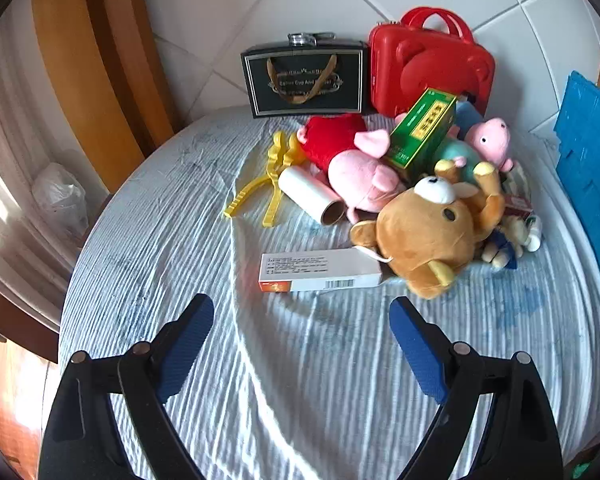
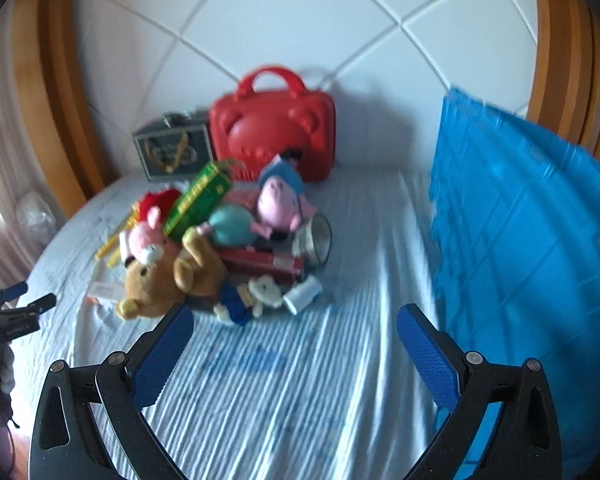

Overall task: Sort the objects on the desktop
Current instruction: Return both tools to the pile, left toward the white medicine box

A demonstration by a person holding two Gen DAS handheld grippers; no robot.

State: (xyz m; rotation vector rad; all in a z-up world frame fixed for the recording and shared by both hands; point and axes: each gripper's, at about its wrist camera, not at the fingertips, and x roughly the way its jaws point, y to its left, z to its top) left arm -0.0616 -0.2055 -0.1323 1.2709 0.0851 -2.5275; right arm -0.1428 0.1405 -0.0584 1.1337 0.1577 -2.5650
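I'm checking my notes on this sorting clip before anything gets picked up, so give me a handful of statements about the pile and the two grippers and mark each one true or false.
1. The left gripper is open with nothing between its pads. True.
2. The green box lies flat on the cloth, apart from the toys. False: it is tilted, propped on the pig plush in the pile.
3. The red case stands at the back beside the black gift box. True.
4. The right gripper is shut on the brown bear plush. False: it is open and empty.
5. The white carton lies in front of the bear's head. True.
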